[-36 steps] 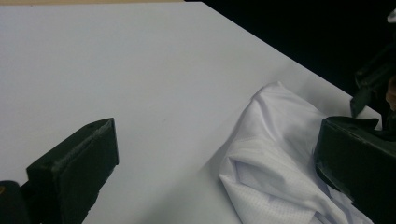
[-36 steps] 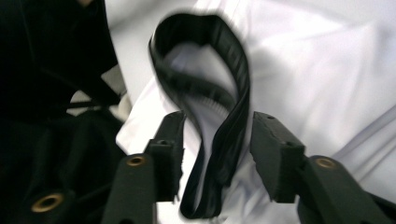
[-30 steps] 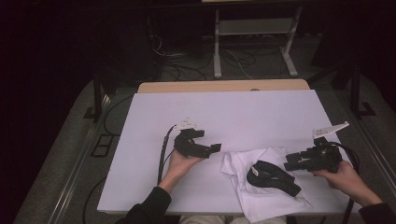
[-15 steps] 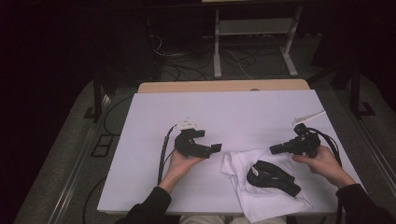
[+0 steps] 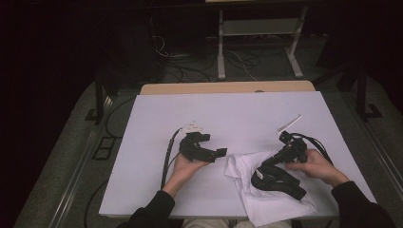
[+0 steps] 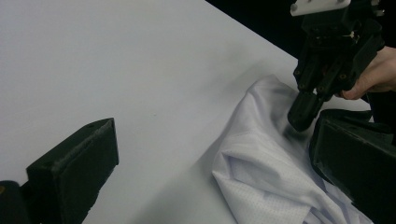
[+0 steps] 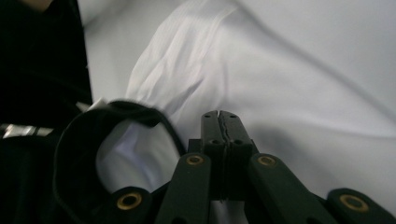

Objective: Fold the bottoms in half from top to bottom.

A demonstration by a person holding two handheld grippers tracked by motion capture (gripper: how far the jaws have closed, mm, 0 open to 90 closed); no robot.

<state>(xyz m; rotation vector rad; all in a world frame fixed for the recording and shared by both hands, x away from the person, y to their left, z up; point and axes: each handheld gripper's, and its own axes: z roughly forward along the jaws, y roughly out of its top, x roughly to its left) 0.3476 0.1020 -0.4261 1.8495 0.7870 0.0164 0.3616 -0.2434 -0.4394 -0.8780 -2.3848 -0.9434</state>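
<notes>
crumpled white shirt (image 5: 266, 190) with black collar; right gripper (image 5: 267, 165) fingers closed, empty; left gripper (image 5: 219, 153) fingers wide apart.

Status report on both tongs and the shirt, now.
Left tongs open, beside white shirt. Right tongs shut, tips down on shirt near black collar. Nothing obstructing.

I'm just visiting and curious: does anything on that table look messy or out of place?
Only the white garment: it lies crumpled at the table's near edge, its black collar twisted on top. The right hand-held gripper, jaws shut, presses on it; the left hand-held gripper waits open beside it.
</notes>
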